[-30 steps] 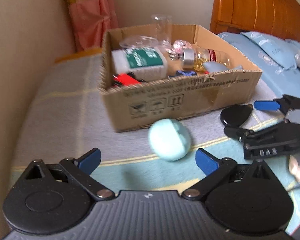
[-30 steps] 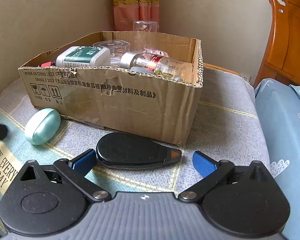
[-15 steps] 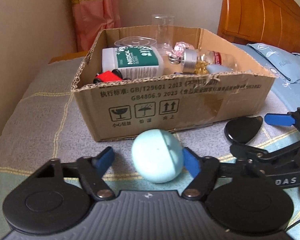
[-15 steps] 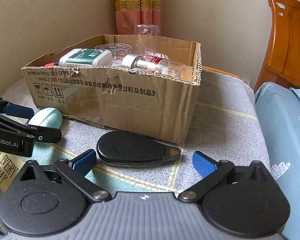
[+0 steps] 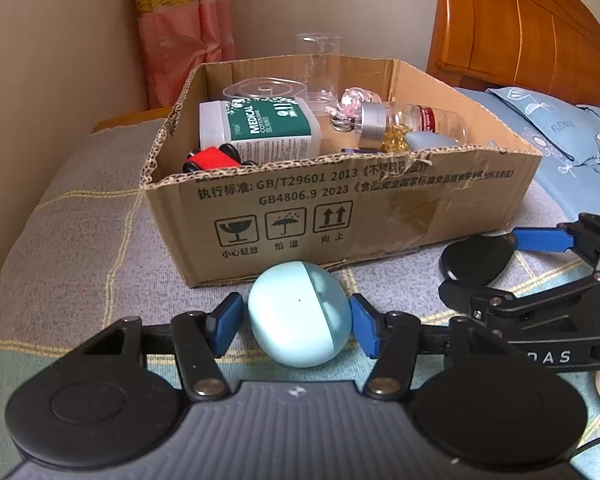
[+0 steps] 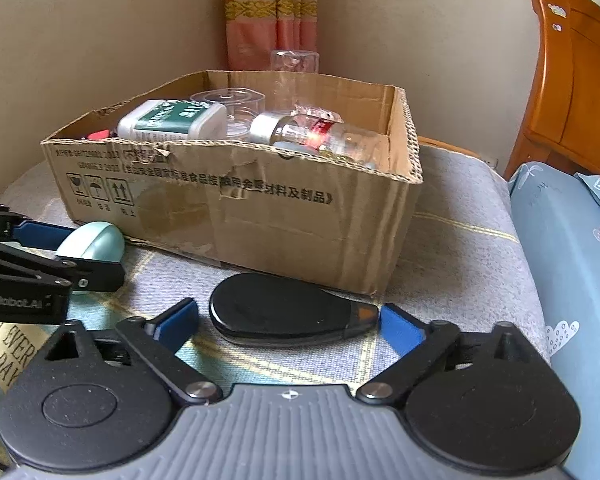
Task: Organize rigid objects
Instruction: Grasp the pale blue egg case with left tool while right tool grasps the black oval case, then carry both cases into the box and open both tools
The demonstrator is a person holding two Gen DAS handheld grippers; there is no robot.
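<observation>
One cardboard box (image 5: 340, 216) sits dead ahead of both sets of fingers on the bed (image 5: 72, 240), past both loose items. Inside I count one white-and-green medical bottle (image 5: 260, 130), one glass bottle (image 5: 412, 126) with a silver cap lying on its side, one clear plastic container (image 5: 266, 88), one tall clear cup (image 5: 320, 64) at the far wall, one red toy car (image 5: 212, 158). A pink trinket and something blue-grey are also in there, too cluttered to identify.

Two items are outside the box, one per gripper.

One black teardrop case (image 6: 288, 310) lies flat directly between your right gripper (image 6: 288, 326) fingers, long axis crosswise, running finger to finger, narrow tip toward the right finger. Fingers are spread. The right pad looks to be at the tip; the left pad shows a gap. Not gripped. It's the right hand's pick; the axis means you'd be pinching it end to end, which I'd judge slip-prone.

One pale blue egg-shaped case (image 5: 300, 314) sits squarely between your left gripper (image 5: 296, 326) fingers, seam running near vertical, box wall just beyond it. The right pad looks to be touching, the left has a thin gap, so closing but not clamped yet. Left hand owns this one.

Next move as I read it: finish both closes, lift, go forward over the near box wall.
</observation>
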